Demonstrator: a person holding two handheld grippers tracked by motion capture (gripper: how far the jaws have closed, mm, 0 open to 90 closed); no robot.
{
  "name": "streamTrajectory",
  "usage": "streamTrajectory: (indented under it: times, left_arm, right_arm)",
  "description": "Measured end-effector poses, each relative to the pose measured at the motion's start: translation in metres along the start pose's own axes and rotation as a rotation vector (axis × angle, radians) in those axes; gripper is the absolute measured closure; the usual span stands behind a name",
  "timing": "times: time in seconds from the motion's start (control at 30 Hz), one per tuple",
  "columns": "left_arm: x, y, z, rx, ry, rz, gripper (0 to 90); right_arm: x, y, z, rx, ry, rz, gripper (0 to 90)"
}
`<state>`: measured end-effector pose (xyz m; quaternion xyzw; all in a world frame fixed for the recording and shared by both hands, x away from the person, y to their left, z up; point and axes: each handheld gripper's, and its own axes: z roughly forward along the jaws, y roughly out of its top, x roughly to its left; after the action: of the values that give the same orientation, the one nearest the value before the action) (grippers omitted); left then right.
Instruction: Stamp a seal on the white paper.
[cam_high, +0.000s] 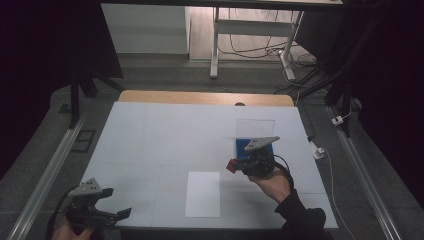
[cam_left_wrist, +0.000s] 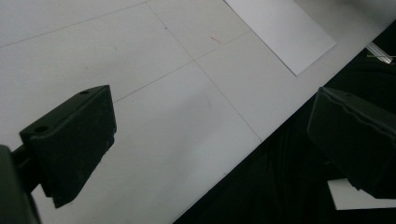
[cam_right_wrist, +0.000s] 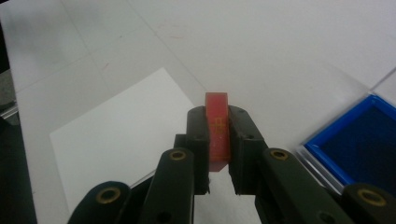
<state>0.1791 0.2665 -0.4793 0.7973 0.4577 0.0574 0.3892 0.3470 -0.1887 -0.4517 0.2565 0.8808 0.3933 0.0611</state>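
A red block (cam_right_wrist: 217, 131) with yellow marks, a blue tray (cam_right_wrist: 357, 143), a white sheet (cam_high: 203, 194), black jaws.

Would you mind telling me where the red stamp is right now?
The red stamp is clamped in the right gripper, right of the white paper sheet and beside the blue ink pad.

Red block (cam_right_wrist: 217, 130): lower part hidden between the jaws of the right gripper (cam_right_wrist: 218, 140); yellow marks on its face too blurred to read.
Blue tray (cam_right_wrist: 359, 140): cut off by the right edge in the right gripper view; in the high view, partly covered by the gripper's grey plate.
White sheet (cam_left_wrist: 282, 30): far end cut by the top edge in the left gripper view.
Left hand (cam_high: 67, 231): cut by the bottom edge in the high view.
Room beyond the surface (cam_high: 165, 130): too dark to make out at both sides.
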Motion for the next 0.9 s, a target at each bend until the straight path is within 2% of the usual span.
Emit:
streamTrajectory:
  times: [0.23,0.43,0.9]
  left_arm:
    - [0.0,0.0,0.0,0.002,0.002,0.006,1.8]
    - [0.0,0.0,0.0,0.002,0.002,0.006,1.8]
    - [0.0,0.0,0.0,0.005,0.0,0.006,1.5]
  right_arm:
    - [0.015,0.003,0.009,0.013,0.028,-0.055,79.8]
    - [0.027,0.005,0.019,0.039,0.033,-0.096,79.8]
    - [0.052,0.007,0.049,0.095,0.096,-0.152,79.9]
